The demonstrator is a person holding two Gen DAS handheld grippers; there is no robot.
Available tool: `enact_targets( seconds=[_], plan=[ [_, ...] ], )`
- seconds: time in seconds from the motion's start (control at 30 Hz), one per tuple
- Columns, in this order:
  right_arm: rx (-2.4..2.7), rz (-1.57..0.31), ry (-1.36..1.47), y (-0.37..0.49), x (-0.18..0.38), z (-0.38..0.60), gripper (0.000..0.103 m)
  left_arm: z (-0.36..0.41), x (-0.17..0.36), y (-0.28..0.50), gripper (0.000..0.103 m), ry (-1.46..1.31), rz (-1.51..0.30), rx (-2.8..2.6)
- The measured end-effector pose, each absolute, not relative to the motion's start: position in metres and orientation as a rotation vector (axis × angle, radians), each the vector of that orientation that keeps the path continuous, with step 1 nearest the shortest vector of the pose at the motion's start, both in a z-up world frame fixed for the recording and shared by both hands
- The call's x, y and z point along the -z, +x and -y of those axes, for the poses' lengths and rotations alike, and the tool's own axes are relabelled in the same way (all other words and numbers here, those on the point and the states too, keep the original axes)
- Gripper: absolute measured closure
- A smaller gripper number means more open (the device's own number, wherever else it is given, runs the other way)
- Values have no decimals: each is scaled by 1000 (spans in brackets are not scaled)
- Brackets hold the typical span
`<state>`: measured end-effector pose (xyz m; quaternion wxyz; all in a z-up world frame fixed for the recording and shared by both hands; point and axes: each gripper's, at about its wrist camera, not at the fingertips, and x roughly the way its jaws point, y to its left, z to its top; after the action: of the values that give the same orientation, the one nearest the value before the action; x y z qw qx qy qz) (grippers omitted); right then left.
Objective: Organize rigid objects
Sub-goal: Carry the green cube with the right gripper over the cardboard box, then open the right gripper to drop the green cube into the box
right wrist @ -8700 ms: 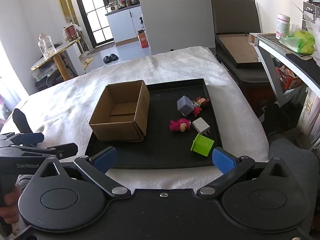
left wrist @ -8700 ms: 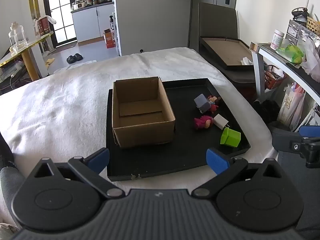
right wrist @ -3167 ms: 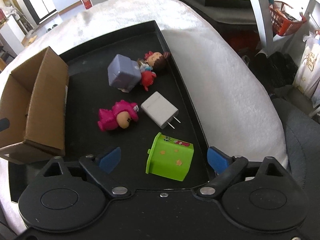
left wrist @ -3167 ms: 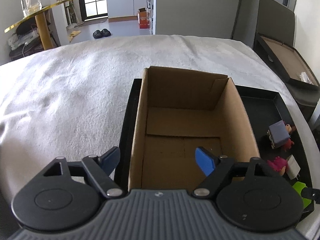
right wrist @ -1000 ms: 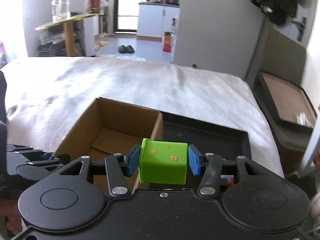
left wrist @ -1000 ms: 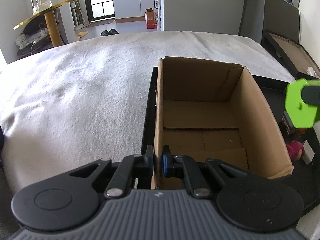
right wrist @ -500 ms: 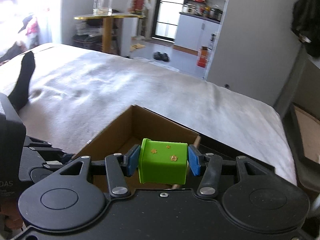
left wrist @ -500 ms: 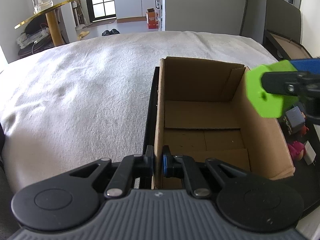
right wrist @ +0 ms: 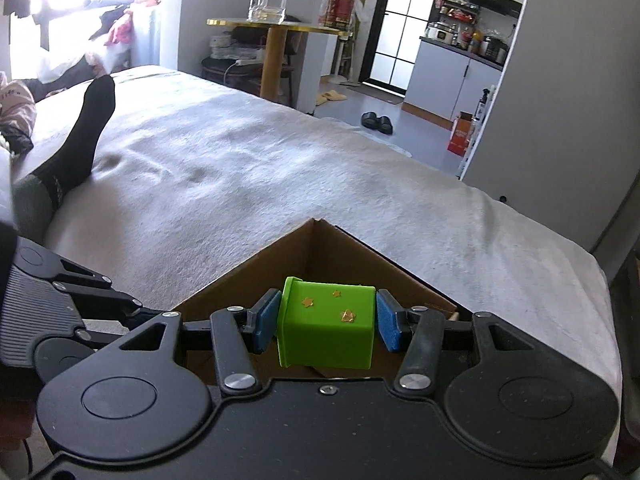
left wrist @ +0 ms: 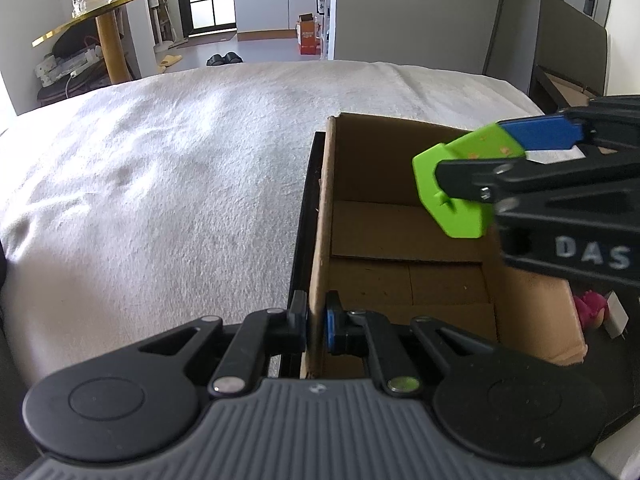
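An open cardboard box (left wrist: 404, 236) stands on a black tray (left wrist: 301, 216) on the white bed cover. My left gripper (left wrist: 317, 320) is shut on the box's near left wall, one finger outside and one inside. My right gripper (right wrist: 327, 322) is shut on a green cube with gold stars (right wrist: 326, 326). In the left wrist view that green cube (left wrist: 456, 188) hangs above the box's open top, toward its right side. A pink toy (left wrist: 590, 314) and a white charger (left wrist: 616, 318) lie on the tray right of the box, mostly hidden.
A person's foot in a black sock (right wrist: 80, 136) rests on the bed at the left. Beyond the bed stand a gold round table (right wrist: 272, 48) with a glass jar, and slippers (right wrist: 376, 122) on the floor. White bed cover (left wrist: 160, 200) spreads left of the tray.
My right gripper has carried the green cube further left over the box and turned its view leftward. My left gripper stays shut on the box wall.
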<state>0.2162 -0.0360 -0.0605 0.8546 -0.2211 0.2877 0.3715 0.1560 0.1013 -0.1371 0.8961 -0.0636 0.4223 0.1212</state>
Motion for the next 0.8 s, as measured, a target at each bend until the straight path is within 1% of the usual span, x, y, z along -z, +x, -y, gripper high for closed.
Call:
enact_targets(
  seconds=[0.2,0.23,0.27,0.43,0.57,0.8],
  plan=[
    [-814,-622,-479,219,66,29,52,-103,138,156,94,-144,-874,-249],
    [-805,-618,-491,218,66,28,46,-104,138,156,94,-148,-874,-248],
    [-804,-615,-499,218,67,28,45,-104,138,156,94,-149,-874,-247],
    [-798,-649,-486,218,70,36,45,-105,138,157,94,-150,-874,-246],
    [-768,-678,-432,214,66,52,41,-104,139,157,94,-148,-874,-247],
    [-705,-740,-327,208,62,81,40,-102,138,157,94,-133,-874,-248]
  ],
)
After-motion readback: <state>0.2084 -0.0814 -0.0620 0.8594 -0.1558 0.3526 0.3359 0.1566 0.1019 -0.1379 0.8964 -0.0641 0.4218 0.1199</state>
